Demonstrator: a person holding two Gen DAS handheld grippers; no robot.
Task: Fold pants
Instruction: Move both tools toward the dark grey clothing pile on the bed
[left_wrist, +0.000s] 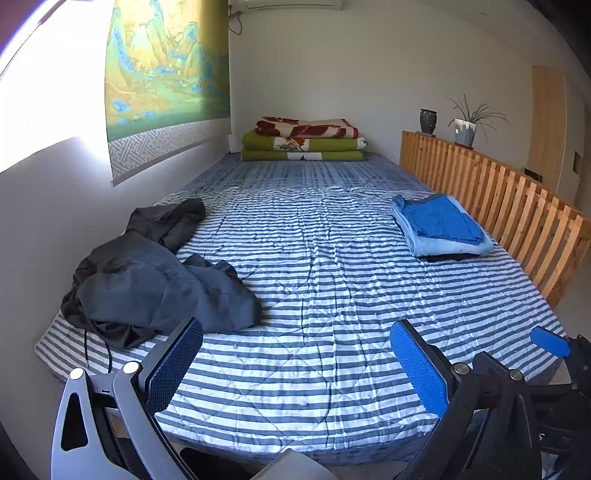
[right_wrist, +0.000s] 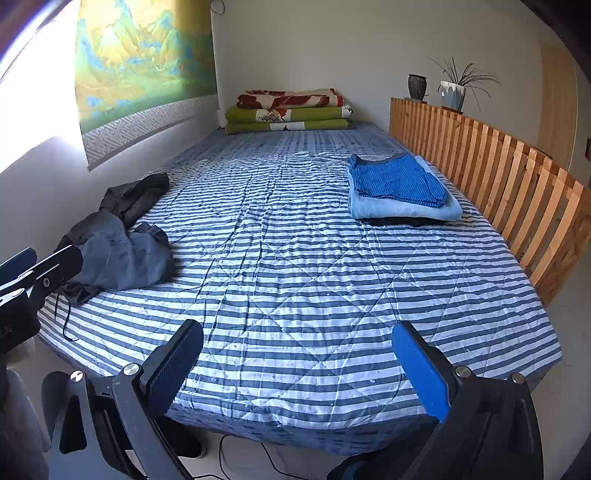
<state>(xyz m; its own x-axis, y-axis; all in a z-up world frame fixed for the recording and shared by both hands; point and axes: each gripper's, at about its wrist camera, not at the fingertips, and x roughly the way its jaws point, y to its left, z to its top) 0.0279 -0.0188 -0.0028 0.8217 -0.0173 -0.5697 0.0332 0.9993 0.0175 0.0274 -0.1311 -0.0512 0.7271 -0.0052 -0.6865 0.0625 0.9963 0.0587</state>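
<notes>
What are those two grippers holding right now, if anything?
Nothing. The left gripper and right gripper are both open over the striped bed, with only air between their fingers. The crumpled dark pants lie untouched by the wall.

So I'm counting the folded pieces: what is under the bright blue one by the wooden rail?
Under the bright blue piece lies a light blue folded piece, and below that a dark edge shows. How many dark pieces are stacked there is hidden.
</notes>
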